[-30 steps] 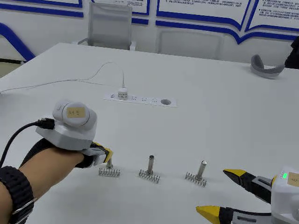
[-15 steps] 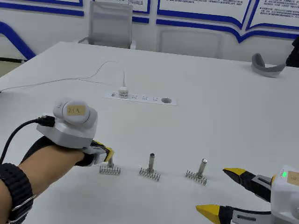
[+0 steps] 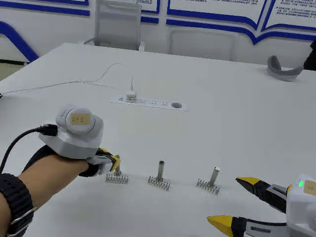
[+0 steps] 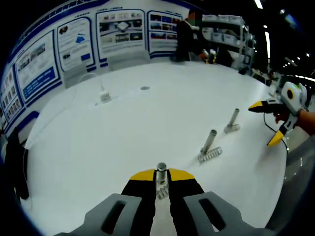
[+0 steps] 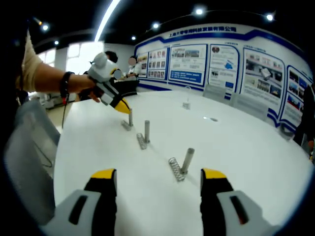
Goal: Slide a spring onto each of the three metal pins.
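Three metal pins stand in a row on the white table, left pin, middle pin and right pin. A spring lies at the foot of each. My left gripper reaches in from the left. In the left gripper view its yellow-tipped jaws stand closed around the left pin. My right gripper hangs open at the lower right, short of the right pin and its spring, with nothing between the jaws.
A white power strip with a plug and a thin cable lies across the middle of the table. A grey chair stands behind the far edge. A grey curved band lies at the far right.
The head view has shifted a little. My left gripper stays at the left pin and my right gripper holds its place, open.
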A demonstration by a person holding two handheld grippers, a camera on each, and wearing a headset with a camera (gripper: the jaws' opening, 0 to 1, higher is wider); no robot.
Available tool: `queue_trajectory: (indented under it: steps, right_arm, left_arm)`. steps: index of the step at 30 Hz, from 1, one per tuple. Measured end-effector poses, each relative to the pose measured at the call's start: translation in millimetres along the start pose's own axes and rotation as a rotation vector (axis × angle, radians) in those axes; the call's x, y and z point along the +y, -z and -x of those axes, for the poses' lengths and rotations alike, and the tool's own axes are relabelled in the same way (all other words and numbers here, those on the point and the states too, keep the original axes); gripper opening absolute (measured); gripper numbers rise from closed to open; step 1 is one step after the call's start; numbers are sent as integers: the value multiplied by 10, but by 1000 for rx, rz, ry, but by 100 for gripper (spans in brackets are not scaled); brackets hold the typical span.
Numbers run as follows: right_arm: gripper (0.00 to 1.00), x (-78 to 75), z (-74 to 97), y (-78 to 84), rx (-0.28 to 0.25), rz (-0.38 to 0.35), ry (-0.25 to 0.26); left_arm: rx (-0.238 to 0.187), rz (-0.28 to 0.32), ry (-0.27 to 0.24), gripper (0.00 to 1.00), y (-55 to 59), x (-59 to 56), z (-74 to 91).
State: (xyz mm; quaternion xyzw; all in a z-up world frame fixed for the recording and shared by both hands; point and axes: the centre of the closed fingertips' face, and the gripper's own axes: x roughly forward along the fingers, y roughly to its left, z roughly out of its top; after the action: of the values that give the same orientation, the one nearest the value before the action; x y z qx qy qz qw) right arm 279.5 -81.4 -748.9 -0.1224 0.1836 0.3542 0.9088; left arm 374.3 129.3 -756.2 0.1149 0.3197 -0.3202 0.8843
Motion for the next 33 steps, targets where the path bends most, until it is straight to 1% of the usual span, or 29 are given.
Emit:
queue_trajectory:
  steps: [10,14,19,24,33]
  right_arm:
    - [70,7,-2,-4,2,2,-3]
    - [70,7,1,-8,3,5,-3]
    - [70,11,10,-12,2,5,-4]
    - [70,11,10,-10,3,5,-4]
    - [70,35,-13,2,9,10,-10]
  left_arm:
    - [-13,-11,7,13,12,-13,32]
    - [-18,-16,14,16,26,-20,49]
    - [-14,-21,23,19,91,-18,79]
    - [-25,-20,30,20,125,-5,110]
    - [-24,-19,41,21,212,18,109]
